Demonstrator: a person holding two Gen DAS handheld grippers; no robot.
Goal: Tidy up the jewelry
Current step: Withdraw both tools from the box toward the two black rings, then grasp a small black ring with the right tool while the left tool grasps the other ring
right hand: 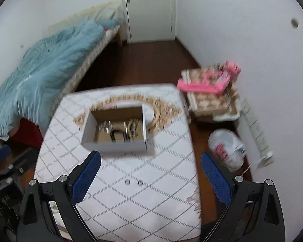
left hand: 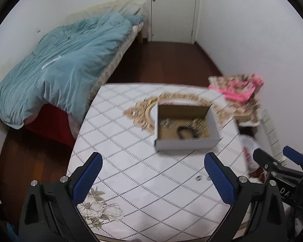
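Note:
A white cardboard box (left hand: 186, 143) with a brown inside stands on the table (left hand: 131, 161), on a gold ornate mat. It holds a dark band (left hand: 186, 132) and several shiny pieces. It also shows in the right wrist view (right hand: 115, 146). Two small silver rings (left hand: 203, 178) lie on the tablecloth nearer to me, also in the right wrist view (right hand: 133, 182). My left gripper (left hand: 153, 176) is open and empty above the near table. My right gripper (right hand: 150, 176) is open and empty, the rings between its fingers in view. It shows at the right in the left wrist view (left hand: 276, 161).
A bed with a blue duvet (left hand: 56, 66) stands at the left. A stack of pink and patterned boxes (right hand: 212, 86) sits right of the table. A white plastic bag (right hand: 226, 149) lies on the wooden floor. A white door (right hand: 149, 10) is at the back.

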